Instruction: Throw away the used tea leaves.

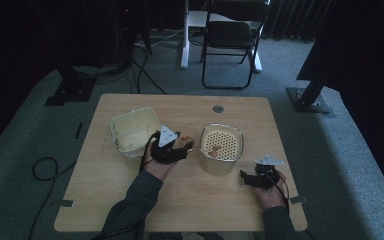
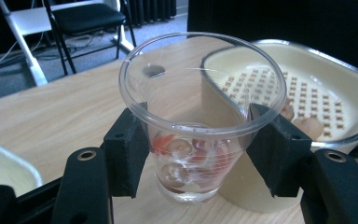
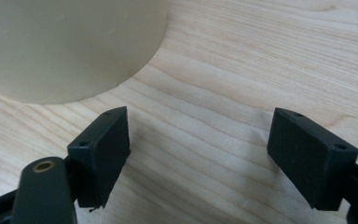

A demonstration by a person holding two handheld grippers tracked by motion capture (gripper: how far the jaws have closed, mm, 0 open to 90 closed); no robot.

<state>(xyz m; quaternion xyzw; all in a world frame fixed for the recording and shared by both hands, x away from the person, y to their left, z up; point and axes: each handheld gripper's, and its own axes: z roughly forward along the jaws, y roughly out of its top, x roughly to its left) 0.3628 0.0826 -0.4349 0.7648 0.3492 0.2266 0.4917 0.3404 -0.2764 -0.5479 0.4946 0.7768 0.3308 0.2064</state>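
A clear plastic cup [image 2: 200,116] with a few red and pale round pieces at its bottom stands upright between the jaws of my left gripper [image 2: 198,149], which is shut on it. In the high view that left gripper [image 1: 180,146] is between the two cream containers. The cup sits just left of a cream round container [image 1: 222,148] whose perforated insert [image 2: 303,93] holds a few pale pieces. My right gripper [image 1: 247,177] rests low on the table to the right of that container, open; its jaws [image 3: 198,154] hold nothing, with the container's wall [image 3: 65,46] ahead-left.
A cream square tub [image 1: 134,131] stands left of my left hand. The wooden table [image 1: 180,200] has a round grommet [image 1: 218,108] near its far edge. Beyond the table are a black folding chair [image 1: 230,40], stand bases and cables on the grey carpet.
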